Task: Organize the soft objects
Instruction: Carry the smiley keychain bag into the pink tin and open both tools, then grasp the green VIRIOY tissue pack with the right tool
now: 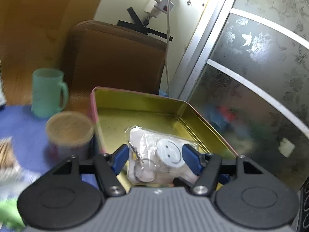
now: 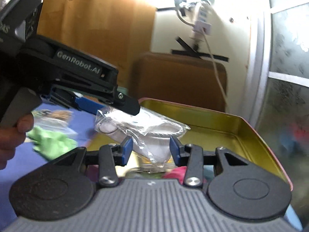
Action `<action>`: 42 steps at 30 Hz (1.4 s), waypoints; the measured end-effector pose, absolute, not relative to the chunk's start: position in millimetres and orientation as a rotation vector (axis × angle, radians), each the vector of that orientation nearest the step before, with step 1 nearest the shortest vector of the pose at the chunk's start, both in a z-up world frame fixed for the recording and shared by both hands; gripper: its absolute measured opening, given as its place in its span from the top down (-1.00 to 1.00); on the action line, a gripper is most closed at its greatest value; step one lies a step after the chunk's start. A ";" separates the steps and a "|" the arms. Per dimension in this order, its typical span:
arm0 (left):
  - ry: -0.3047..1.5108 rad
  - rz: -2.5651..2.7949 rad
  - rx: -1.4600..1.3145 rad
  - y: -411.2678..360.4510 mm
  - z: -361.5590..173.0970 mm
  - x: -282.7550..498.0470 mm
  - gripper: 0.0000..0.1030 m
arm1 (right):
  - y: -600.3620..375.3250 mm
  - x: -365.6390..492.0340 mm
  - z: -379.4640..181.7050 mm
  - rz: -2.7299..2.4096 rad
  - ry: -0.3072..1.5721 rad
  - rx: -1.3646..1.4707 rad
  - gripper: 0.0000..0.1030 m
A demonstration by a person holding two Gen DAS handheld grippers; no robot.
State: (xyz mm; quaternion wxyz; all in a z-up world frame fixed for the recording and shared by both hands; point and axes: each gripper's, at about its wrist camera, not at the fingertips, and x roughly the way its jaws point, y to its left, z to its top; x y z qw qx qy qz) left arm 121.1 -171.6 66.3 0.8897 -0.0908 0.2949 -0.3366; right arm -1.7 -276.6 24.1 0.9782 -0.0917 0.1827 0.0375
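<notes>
Between the blue pads of both hand-held grippers, a white soft toy sealed in a clear plastic bag (image 1: 160,154) hangs over the open gold-lined tin (image 1: 139,100). From the left wrist view, the left gripper (image 1: 156,157) has its fingers clamped on either side of the packet, a smiley face and a key ring showing through the plastic. From the right wrist view, the right gripper (image 2: 151,148) pinches the packet's lower end, its fingers closed against the wrapping, while the left tool reaches in from the side, a person's hand (image 2: 11,135) on its grip.

Just beneath the right gripper, something pink and soft (image 2: 174,173) already lies at the tin's near end, though blur hides what it is. So the sorting looks partly done: by my reading, this packet is being carried in and has not yet been set down, since it does not appear to rest on the tin's floor.

Further out on the blue cloth (image 2: 17,164), a green soft item (image 2: 52,145) and a bagged item beside it wait outside the tin, apparently still to be put away. Beyond stand a lidded tub (image 1: 70,133) and a mint mug (image 1: 48,92), beside the tin.
</notes>
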 end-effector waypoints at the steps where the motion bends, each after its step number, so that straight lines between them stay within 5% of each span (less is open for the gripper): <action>1: 0.617 -0.681 -0.166 -182.5 63.5 130.3 -0.22 | -281.2 10.8 22.2 0.067 0.384 -0.212 0.12; 6: 0.694 -0.642 -0.168 -195.6 49.2 147.1 -0.19 | -300.4 58.6 19.0 -0.034 0.431 -0.267 0.11; 16: 0.624 -0.706 -0.188 -155.4 64.7 98.0 -0.19 | -287.4 9.1 23.5 0.044 0.372 -0.166 0.12; 26: 0.592 -0.474 -0.291 -2.2 41.3 64.1 -0.22 | -226.2 0.8 40.5 0.247 0.341 -0.127 0.12; 34: 0.582 -0.054 -0.359 122.4 2.7 68.2 -0.22 | -141.3 50.8 19.0 0.511 0.493 -0.098 0.10; 39: 0.536 -0.057 -0.556 160.3 -6.2 65.4 -0.22 | -81.4 116.2 7.9 0.631 0.592 -0.144 -0.54; 42: 0.520 -0.072 -0.598 167.5 -9.8 65.3 -0.22 | -48.7 148.1 -1.5 0.639 0.666 -0.219 -0.70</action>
